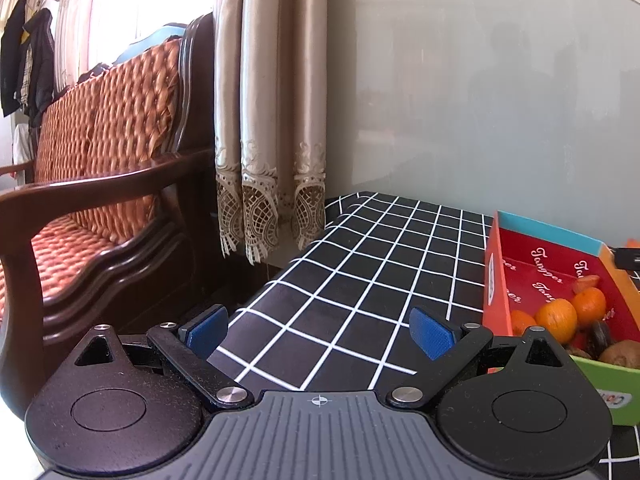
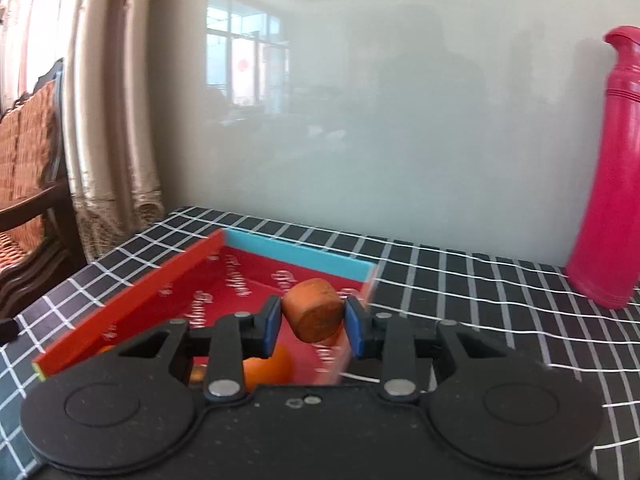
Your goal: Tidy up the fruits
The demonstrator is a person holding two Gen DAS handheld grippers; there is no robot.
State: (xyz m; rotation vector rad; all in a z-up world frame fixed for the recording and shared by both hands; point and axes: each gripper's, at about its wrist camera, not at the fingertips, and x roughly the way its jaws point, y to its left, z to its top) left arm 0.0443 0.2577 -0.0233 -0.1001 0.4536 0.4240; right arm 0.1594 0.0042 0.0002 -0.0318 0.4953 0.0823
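Observation:
My right gripper (image 2: 313, 322) is shut on an orange-brown, drum-shaped fruit (image 2: 314, 309), held above the red box (image 2: 132, 300) with its blue far wall. An orange (image 2: 268, 366) lies in the box under the fingers. In the left wrist view the same box (image 1: 496, 280) stands at the right and holds several oranges (image 1: 558, 318), a strawberry (image 1: 586, 282), a dark fruit (image 1: 600, 336) and a brown kiwi-like fruit (image 1: 622, 354). My left gripper (image 1: 320, 330) is open over the checked tablecloth, left of the box, with nothing between its blue pads.
The table carries a black cloth with white grid lines (image 1: 360, 260) and stands against a pale glossy wall. A tall pink flask (image 2: 608, 184) is at the right rear. A wooden armchair with orange cushions (image 1: 100, 200) and a beige curtain (image 1: 272, 120) are left of the table.

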